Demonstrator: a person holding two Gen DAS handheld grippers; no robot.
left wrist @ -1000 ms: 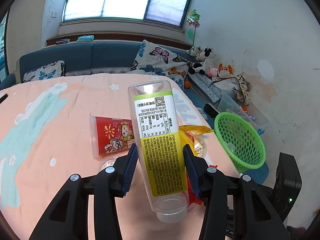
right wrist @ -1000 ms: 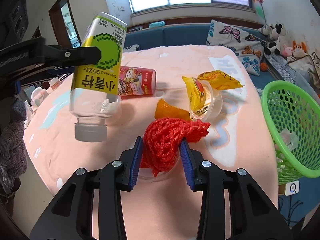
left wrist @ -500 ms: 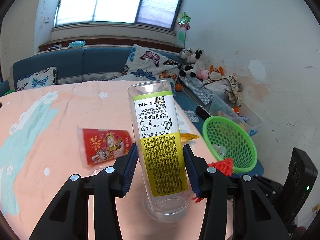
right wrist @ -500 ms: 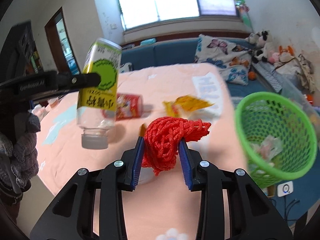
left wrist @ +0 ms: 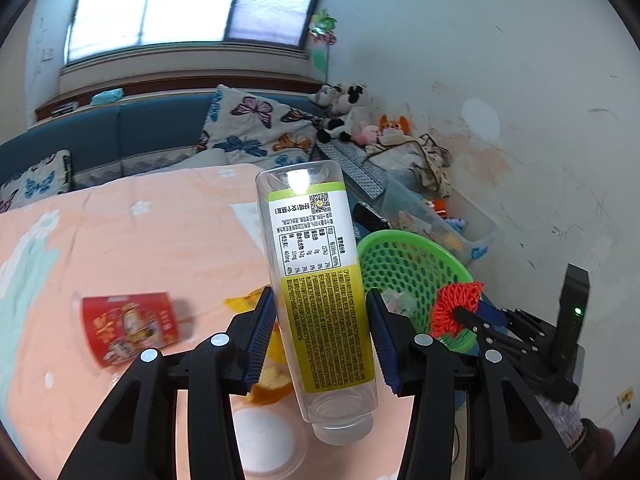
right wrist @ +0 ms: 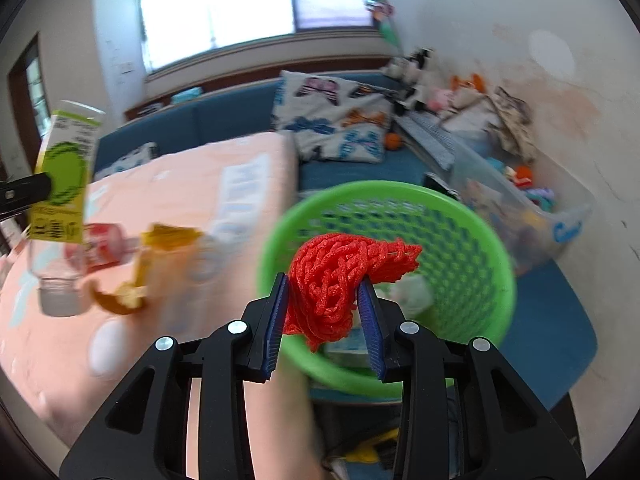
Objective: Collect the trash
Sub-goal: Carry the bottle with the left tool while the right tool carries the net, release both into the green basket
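**Two loads up, the basket next**

Nearest to me, my right gripper (right wrist: 324, 300) is clamped on a bundle of red mesh netting (right wrist: 336, 280), the blue pads squeezing it from both sides, its loose tail flopping off to the right. Directly behind it lies the green basket (right wrist: 496, 280), mouth tipped toward me, pale scraps already at the bottom. The netting looks to hang over the near rim rather than over the middle, so I judge it best to carry it further in before I part the jaws; soft netting can snag on a pad, and a release well inside the rim lets it drop clear.

My left gripper (left wrist: 320, 336) is closed on the clear bottle (left wrist: 320, 280) with the yellow-green label, held across the label, its cap end down toward me. The grip sits below the bottle's middle, so I should keep it squeezed until the bottle is over the basket, which the left view shows just beyond and to the right of it.

Further out on the peach tablecloth (left wrist: 120, 240) the remaining litter waits: orange peel (right wrist: 120, 296), a white lid (left wrist: 264, 440), a yellow wrapper (right wrist: 168, 236), and the red printed cup (left wrist: 128, 328) lying on its side. Beyond the table are the blue sofa (left wrist: 120, 136) and butterfly cushions (left wrist: 256, 128).
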